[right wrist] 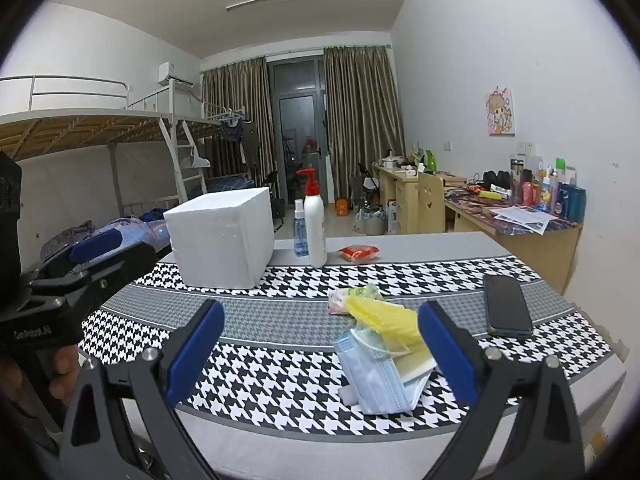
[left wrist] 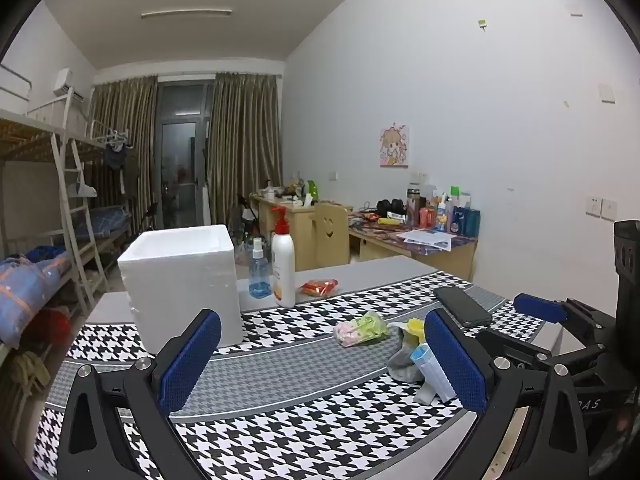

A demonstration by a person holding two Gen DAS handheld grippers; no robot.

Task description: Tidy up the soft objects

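Face masks (right wrist: 384,364) near table's front edge: light, floppy, pinch mid-stack; left gripper (left wrist: 320,360) and right gripper (right wrist: 320,356) wide open, empty.

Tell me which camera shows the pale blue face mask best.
The right wrist view. There the blue face mask lies unblocked, pleats and ear loop visible, under a yellow mask. In the left wrist view only a small edge of it shows beside the left gripper's right finger.

Foam box (right wrist: 222,236) left on table (right wrist: 440,248); bottles (right wrist: 314,228) right of it; phone (right wrist: 506,306) far right.
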